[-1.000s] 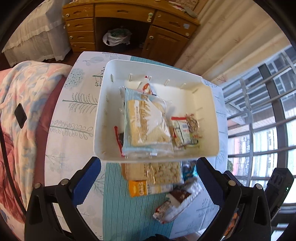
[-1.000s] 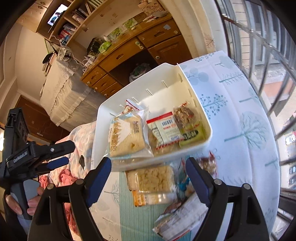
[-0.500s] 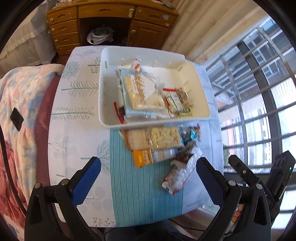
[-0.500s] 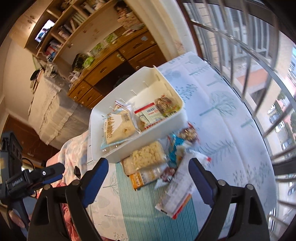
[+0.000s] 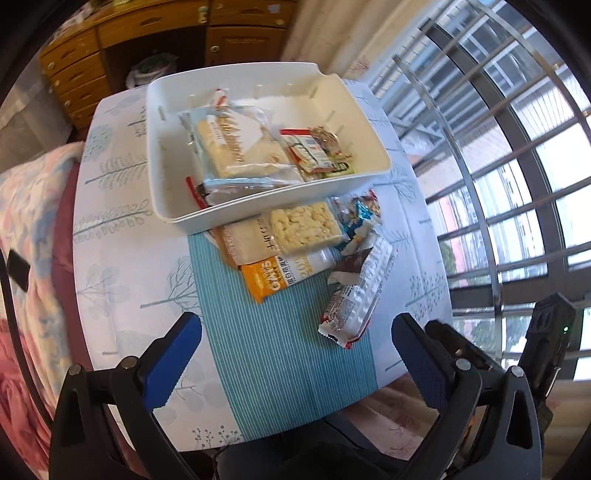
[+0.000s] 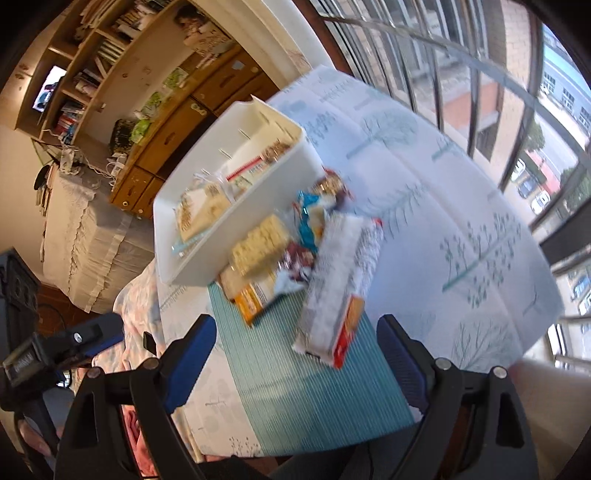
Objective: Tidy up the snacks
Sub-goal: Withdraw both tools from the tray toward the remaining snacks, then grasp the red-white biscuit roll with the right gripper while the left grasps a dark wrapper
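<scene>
A white bin (image 5: pixel 166 177) (image 6: pixel 207 254) on the table holds a large cracker pack (image 5: pixel 236 147) and small snack packets (image 5: pixel 314 155). In front of it on a teal mat (image 5: pixel 280 354) lie a rice-cracker pack (image 5: pixel 303 225), an orange bar (image 5: pixel 273 280), a blue-wrapped snack (image 5: pixel 360 212) and a long white wafer pack (image 5: pixel 358 295) (image 6: pixel 336 280). My left gripper (image 5: pixel 295 354) is open and empty, above the mat's near end. My right gripper (image 6: pixel 295 354) is open and empty, just short of the wafer pack.
The table has a tree-print cloth (image 5: pixel 110 236). A wooden desk with drawers (image 5: pixel 147 33) stands behind it. A window with bars (image 5: pixel 517 147) is on the right. A bed with a floral blanket (image 5: pixel 26 229) is on the left.
Both grippers have pulled back from the bin toward the table's near edge, so the loose snacks on the mat now show in full. Both stay open.
</scene>
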Demonstrator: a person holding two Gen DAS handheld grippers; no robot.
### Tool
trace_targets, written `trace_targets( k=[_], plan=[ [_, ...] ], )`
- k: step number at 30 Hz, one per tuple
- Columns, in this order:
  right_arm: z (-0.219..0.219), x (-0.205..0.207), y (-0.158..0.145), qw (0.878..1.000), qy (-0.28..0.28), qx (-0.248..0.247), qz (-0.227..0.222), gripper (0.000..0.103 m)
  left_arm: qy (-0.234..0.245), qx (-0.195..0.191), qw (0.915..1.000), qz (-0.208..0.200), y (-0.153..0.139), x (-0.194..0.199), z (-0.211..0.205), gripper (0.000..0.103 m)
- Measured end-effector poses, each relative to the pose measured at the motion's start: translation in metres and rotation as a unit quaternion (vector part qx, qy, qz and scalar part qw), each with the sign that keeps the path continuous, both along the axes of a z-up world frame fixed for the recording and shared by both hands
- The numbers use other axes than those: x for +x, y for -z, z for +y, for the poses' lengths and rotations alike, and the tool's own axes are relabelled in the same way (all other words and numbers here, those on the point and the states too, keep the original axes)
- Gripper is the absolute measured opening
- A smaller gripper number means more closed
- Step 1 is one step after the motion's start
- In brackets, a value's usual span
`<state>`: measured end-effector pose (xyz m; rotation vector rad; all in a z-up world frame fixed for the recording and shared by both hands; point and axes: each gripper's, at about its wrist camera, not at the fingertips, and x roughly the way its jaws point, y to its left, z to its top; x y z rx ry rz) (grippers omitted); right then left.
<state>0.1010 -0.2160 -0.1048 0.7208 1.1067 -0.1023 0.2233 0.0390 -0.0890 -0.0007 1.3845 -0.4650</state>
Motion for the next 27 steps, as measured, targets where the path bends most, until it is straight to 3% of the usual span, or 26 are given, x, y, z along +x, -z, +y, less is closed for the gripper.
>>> trace_targets(
  k=[11, 17, 27],
  plan=[
    [0.018, -0.017, 0.022, 0.999, -0.013, -0.05, -0.007, 0.089, 0.068, 0.026, 0.9973, -0.011, 0.022, -0.002, -0.046, 0.102],
    [0.028, -0.017, 0.036, 0.993, -0.038, -0.109, -0.04, 0.089, 0.097, 0.046, 0.9942, -0.006, 0.055, 0.002, -0.075, 0.102],
    [0.04, -0.016, 0.07, 0.983, -0.05, -0.163, -0.074, 0.089, 0.101, 0.052, 0.9935, 0.005, 0.109, 0.011, -0.106, 0.102]
  ],
)
